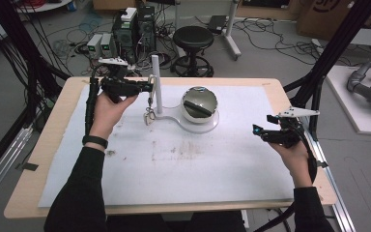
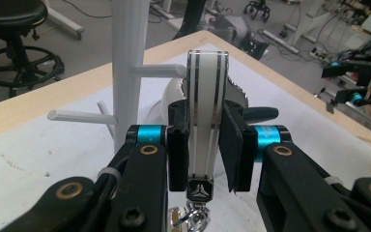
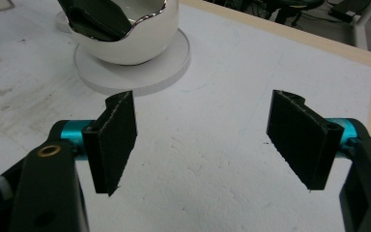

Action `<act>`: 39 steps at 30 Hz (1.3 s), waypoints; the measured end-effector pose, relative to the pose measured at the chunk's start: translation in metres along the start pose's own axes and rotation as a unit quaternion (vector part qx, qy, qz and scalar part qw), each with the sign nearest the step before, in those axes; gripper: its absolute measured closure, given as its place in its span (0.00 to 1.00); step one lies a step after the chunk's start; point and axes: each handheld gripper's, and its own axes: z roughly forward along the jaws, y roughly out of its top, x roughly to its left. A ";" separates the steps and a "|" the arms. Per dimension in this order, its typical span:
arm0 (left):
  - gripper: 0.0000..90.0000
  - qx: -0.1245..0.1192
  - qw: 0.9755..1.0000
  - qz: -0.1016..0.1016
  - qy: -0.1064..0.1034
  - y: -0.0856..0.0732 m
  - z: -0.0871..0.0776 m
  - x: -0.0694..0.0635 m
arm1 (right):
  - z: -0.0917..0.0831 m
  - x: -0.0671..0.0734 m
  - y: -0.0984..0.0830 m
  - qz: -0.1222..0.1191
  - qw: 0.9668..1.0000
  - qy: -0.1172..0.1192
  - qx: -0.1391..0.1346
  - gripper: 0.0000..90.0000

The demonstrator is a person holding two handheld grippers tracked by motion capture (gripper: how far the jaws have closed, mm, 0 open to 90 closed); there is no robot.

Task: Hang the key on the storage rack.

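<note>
Left gripper clamps a white-and-chrome carabiner keychain between its 2 pads, pressed on the flat sides; the clip stands upright in the jaws, key ring dangling below. In the high view the same gripper holds it just beside the post of the white hook stand, whose pegs lie just beyond the jaws.

Handling, judged: keychain is rigid metal and plastic, light, glossy and likely slippery; the mid-body pinch looks sound, but the loose ring can swing and snag a peg.

Containers: 1 egg-shaped white bowl on the stand's round base, past the post from the gripper; it holds 1 dark flat object, identity unclear.

Right gripper, well apart, jaws spread, nothing between them.
</note>
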 end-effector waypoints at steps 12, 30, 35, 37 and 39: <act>0.82 -0.003 1.000 -0.025 -0.008 -0.002 0.010 0.014 | -0.002 -0.002 -0.001 0.000 1.000 -0.001 0.000 0.30; 0.81 -0.030 0.999 -0.043 0.003 -0.006 0.002 0.023 | -0.002 -0.002 -0.002 0.002 1.000 -0.001 0.001 0.30; 0.80 -0.030 0.999 -0.037 0.010 -0.006 0.000 0.021 | -0.002 -0.002 -0.002 0.002 1.000 -0.002 0.001 0.30; 0.80 -0.028 0.999 -0.034 0.010 -0.006 0.001 0.020 | -0.001 -0.002 -0.002 0.001 1.000 -0.001 0.001 0.30; 0.80 -0.024 0.999 -0.031 0.014 -0.006 0.002 0.019 | -0.001 -0.001 -0.002 -0.001 1.000 0.000 0.001 0.30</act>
